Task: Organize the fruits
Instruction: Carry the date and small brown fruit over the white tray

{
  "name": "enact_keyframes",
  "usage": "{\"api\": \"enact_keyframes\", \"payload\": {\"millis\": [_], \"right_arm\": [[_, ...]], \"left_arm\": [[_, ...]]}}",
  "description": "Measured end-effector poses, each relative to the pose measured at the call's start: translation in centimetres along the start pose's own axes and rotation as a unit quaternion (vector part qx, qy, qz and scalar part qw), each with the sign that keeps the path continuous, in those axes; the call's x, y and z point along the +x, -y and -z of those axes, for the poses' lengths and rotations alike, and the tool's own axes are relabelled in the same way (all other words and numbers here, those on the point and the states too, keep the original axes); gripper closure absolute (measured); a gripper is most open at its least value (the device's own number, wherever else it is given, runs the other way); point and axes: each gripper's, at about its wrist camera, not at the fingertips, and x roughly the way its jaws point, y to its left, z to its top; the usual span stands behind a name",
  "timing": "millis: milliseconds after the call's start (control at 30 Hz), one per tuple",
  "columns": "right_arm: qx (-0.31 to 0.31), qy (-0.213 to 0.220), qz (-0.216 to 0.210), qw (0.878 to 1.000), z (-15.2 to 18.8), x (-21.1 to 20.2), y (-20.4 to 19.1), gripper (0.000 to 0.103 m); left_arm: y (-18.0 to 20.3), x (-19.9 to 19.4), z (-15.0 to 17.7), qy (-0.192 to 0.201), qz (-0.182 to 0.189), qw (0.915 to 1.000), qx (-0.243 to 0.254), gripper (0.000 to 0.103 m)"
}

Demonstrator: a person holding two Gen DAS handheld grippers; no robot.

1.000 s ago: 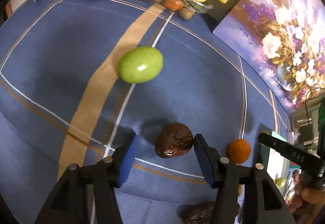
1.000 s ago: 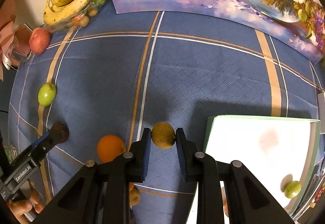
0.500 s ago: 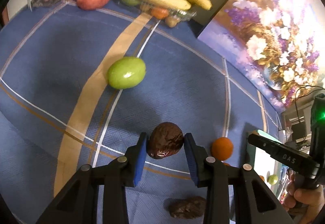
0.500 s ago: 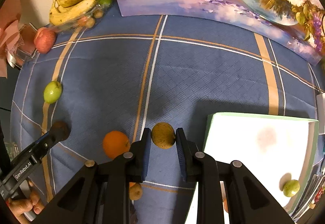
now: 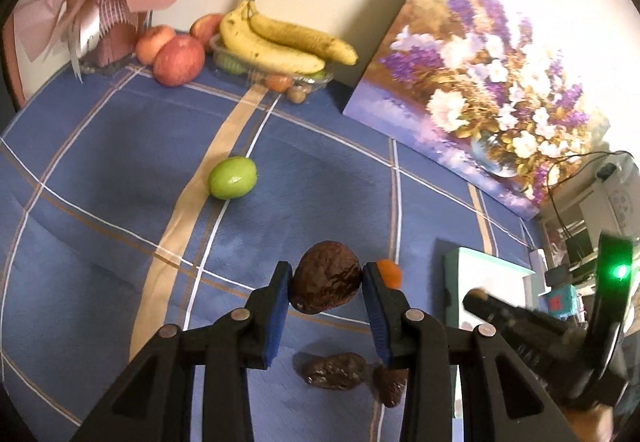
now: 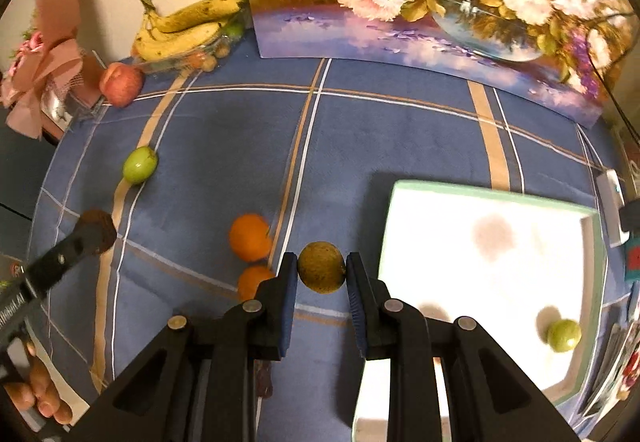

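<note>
Gripping a wrinkled brown fruit (image 5: pixel 326 282), left tool (image 5: pixel 325 288) tilted.

Worktop under a blue cloth (image 6: pixel 224 129) crossed with tan and white stripes.
On it lie a round green fruit (image 6: pixel 139 164), two oranges (image 6: pixel 249 236) touching each other, two wrinkled dark brown fruits (image 5: pixel 336 370) side by side, a red apple (image 6: pixel 120 84), a clear plastic punnet (image 5: pixel 272 75) topped with yellow bananas (image 5: pixel 280 41), a pink-wrapped bouquet (image 6: pixel 44 81), a white tray with a pale green rim (image 6: pixel 480 193) and a floral painting (image 6: pixel 440 1) propped against the wall.
</note>
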Motion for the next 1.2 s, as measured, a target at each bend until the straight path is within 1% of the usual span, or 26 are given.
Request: {"api": "enact_keyframes", "payload": {"millis": [133, 300, 500, 600, 700, 867, 1033, 1200], "right_arm": [[0.009, 0.019, -0.012, 1.0, 2.9, -0.6, -0.3, 0.077], [0.017, 0.055, -0.013, 0.998, 6.0, -2.1, -0.2, 0.077], [0.019, 0.084, -0.005, 0.996, 7.3, -3.8, 1.4, 0.077], [0.027, 0.098, -0.01, 0.995, 7.5, -4.8, 2.7, 0.077], [0.033, 0.106, -0.003, 0.994, 7.8, -5.2, 4.1, 0.077], [0.063, 0.107, 0.009, 0.992, 8.2, -5.5, 7.5, 0.077], [0.1, 0.11, 0.036, 0.988, 8.9, -6.2, 11.3, 0.077], [0.143, 0.116, 0.055, 0.981, 9.9, -7.2, 15.2, 0.077]], "left_arm": [[1.0, -1.3, 0.5, 0.012, 0.001, 0.9999, 0.011, 0.065], [2.0, -2.4, 1.3, 0.02, -0.003, 0.9995, 0.024, 0.065], [4.3, -3.0, 1.9, 0.029, -0.007, 0.9983, 0.05, 0.065], [5.9, -3.1, 2.1, 0.031, -0.007, 0.9975, 0.063, 0.065], [7.5, -2.8, 2.4, 0.029, -0.006, 0.9967, 0.075, 0.065], [10.1, -1.9, 2.9, 0.015, 0.004, 0.9951, 0.098, 0.065], [13.5, -0.7, 4.3, -0.005, 0.011, 0.9904, 0.138, 0.065], [17.0, 0.5, 6.1, -0.031, 0.033, 0.9839, 0.173, 0.065]]}}
